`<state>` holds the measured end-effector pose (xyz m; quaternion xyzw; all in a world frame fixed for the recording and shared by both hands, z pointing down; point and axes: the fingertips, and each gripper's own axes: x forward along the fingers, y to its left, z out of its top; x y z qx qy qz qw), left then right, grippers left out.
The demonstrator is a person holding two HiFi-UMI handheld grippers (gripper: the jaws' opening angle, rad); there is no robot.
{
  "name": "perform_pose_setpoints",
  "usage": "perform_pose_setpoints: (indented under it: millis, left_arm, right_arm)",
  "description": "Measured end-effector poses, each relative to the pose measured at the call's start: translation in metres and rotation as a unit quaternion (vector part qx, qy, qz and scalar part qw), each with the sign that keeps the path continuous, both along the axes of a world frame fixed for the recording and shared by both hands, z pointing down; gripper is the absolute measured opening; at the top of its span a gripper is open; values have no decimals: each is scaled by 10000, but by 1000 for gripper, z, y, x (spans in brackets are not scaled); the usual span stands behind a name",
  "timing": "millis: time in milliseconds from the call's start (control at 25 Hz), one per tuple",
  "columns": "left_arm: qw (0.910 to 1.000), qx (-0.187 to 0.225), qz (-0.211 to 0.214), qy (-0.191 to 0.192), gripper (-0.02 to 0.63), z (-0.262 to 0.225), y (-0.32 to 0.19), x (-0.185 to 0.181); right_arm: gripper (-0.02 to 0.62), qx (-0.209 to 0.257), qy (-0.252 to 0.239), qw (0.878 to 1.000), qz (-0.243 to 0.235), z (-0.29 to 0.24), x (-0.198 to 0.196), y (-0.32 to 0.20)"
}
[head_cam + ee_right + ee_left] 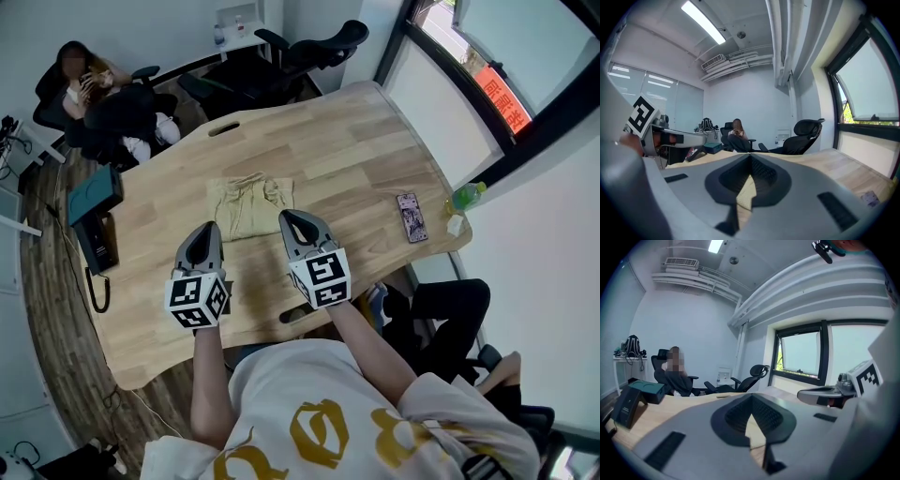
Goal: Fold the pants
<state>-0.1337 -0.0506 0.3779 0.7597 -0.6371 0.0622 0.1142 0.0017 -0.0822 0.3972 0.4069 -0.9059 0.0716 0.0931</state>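
Inventory as I count it from my feeds:

- Table (356, 141): one, wooden.
- Pants (248, 206): one beige pair.
- Claws: two, the left claw (207, 228) and the right claw (290, 218).
- Marker cubes: two, the left cube (198, 298) and the right cube (321, 277).
- Smartphone (411, 217): one.
- Green bottle (466, 196): one.
- Teal case (94, 194): one.
- Black office chairs I can make out: three, the far chair (323, 45), the occupied chair (122, 112) and the near-right chair (450, 314).
- Seated person (80, 80): one.
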Motion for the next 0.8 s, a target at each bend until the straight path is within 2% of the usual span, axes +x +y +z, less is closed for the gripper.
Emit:
perform_pose_setpoints:
  millis: [320,520,800]
  left_arm:
    - [10000,-39,-44,8,7,1,-1,0]
    - [9997,-14,11,-228,7,-1,-3,6]
    - [9999,-34,5,-149,7,2,-2,7]
  right_arm:
    - [5,22,36,9999,143,3,9,-1]
    - [5,24,100,9997,230,5,17,-4]
    - [5,84,105,9996,254,6,18,-3]
